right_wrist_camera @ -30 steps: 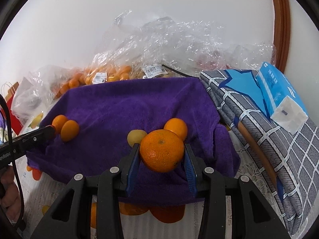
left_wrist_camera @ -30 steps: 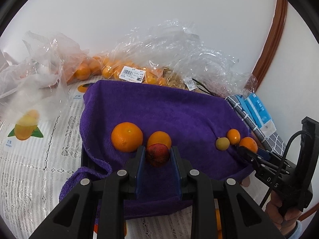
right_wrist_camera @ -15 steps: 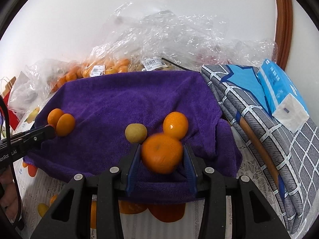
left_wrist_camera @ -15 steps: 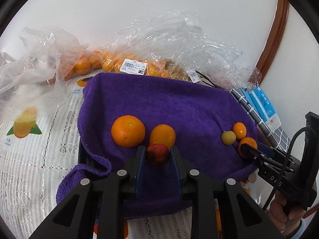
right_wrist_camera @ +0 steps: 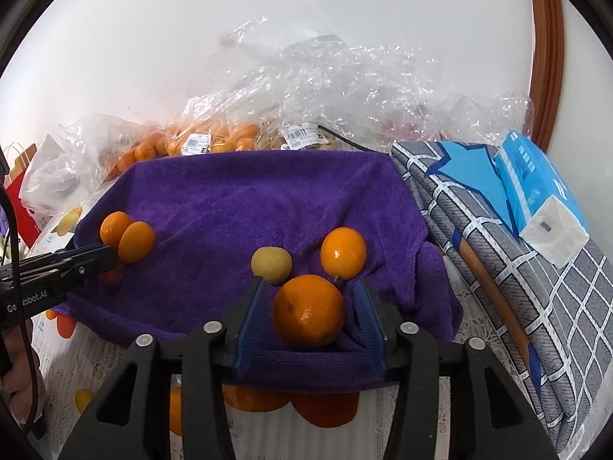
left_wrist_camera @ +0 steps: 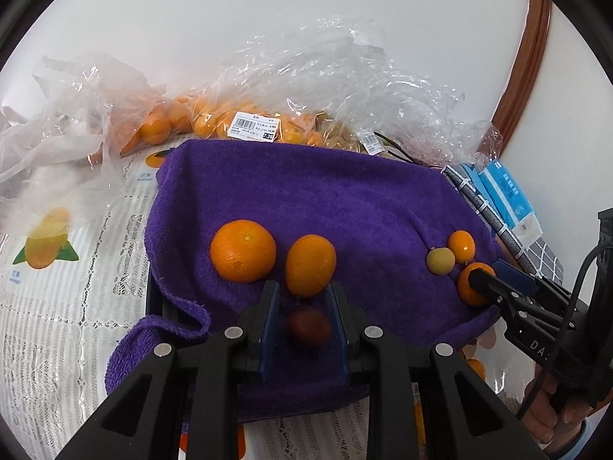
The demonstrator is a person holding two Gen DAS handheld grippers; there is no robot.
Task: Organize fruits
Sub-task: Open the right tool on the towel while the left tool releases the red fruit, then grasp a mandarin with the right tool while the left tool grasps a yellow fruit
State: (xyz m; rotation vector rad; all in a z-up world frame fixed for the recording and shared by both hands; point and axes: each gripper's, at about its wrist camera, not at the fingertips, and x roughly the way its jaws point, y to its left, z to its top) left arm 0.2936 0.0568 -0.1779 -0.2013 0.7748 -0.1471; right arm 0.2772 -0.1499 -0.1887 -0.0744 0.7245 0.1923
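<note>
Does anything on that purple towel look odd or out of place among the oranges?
One dark red fruit sits between the left tool's open fingers, the only red one among orange and yellow fruit. The towel's near-left corner is folded over.

My right gripper [right_wrist_camera: 308,316] stands open around an orange [right_wrist_camera: 308,309] on the purple towel [right_wrist_camera: 268,199] — pads clear of it; a yellow fruit [right_wrist_camera: 271,264] and small orange [right_wrist_camera: 343,253] sit just beyond.

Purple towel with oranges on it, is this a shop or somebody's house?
Probably a home table after shopping. The purple towel lies on a lace tablecloth, price-labelled fruit bags sit against the wall, and a tissue pack rests on folded cloth.
</note>
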